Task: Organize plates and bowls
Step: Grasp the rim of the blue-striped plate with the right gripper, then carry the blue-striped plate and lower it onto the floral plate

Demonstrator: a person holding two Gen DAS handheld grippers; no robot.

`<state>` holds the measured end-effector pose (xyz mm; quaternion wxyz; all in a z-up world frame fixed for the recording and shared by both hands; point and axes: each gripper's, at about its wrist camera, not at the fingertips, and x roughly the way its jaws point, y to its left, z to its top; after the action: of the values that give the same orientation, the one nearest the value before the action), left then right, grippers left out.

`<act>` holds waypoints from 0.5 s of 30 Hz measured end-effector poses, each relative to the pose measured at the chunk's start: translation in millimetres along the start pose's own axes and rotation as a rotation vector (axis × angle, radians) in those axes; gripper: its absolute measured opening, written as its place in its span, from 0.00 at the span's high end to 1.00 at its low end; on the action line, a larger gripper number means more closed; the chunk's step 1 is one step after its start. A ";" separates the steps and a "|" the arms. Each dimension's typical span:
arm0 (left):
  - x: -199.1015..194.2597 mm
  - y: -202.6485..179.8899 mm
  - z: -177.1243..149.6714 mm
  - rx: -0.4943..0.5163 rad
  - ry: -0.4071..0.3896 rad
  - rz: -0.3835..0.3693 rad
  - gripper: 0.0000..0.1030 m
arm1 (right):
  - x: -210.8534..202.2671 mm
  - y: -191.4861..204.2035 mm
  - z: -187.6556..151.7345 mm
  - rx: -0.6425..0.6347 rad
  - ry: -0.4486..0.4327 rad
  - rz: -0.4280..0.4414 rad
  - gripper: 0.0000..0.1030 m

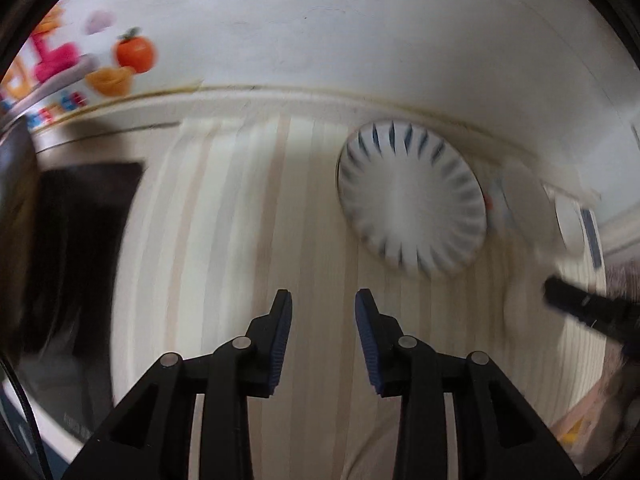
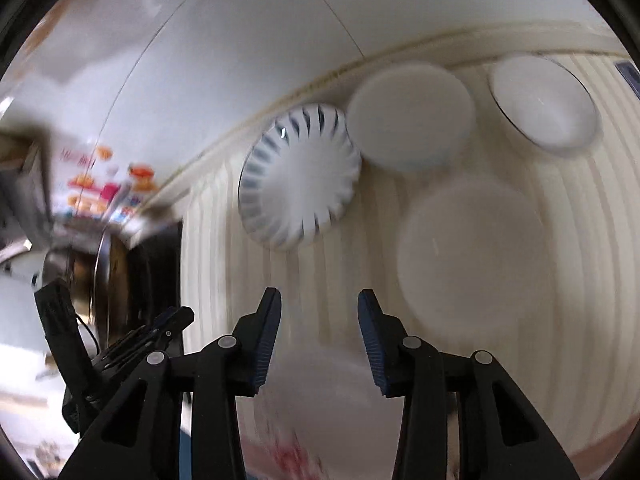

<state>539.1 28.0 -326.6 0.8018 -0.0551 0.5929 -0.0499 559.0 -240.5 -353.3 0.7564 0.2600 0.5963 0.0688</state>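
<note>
A white plate with dark blue radial streaks [image 1: 412,196] lies on the pale striped counter, ahead and right of my left gripper [image 1: 323,300], which is open and empty. The same plate shows in the right wrist view [image 2: 298,176], ahead and left of my right gripper [image 2: 318,300], also open and empty. Beside it are a plain white bowl [image 2: 410,114], a white bowl with a dark rim [image 2: 544,104] and a large pale plate [image 2: 476,256]. A blurred white dish [image 2: 320,384] sits below the right gripper. Both views are motion-blurred.
A dark cooktop [image 1: 80,264] lies at the left of the counter. A white wall with colourful stickers [image 1: 100,52] runs behind. The other gripper shows at the right edge [image 1: 588,308] and at lower left [image 2: 120,344]. A metal pot [image 2: 80,272] stands at the left.
</note>
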 end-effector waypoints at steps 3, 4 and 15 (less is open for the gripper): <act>31.4 -4.4 36.5 0.031 0.021 -0.014 0.70 | 36.8 2.6 28.7 0.044 0.009 -0.057 0.58; 43.8 -8.1 48.8 0.056 0.030 -0.002 0.70 | 44.6 2.0 35.2 0.051 0.009 -0.075 0.58; 109.2 -31.7 90.0 0.201 0.070 0.028 0.78 | 96.1 -1.3 64.3 0.086 -0.045 -0.185 0.84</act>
<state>656.6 -16.6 -398.9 0.7827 0.0354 0.6133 -0.0998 645.9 -221.8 -427.4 0.7609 0.2373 0.6031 -0.0330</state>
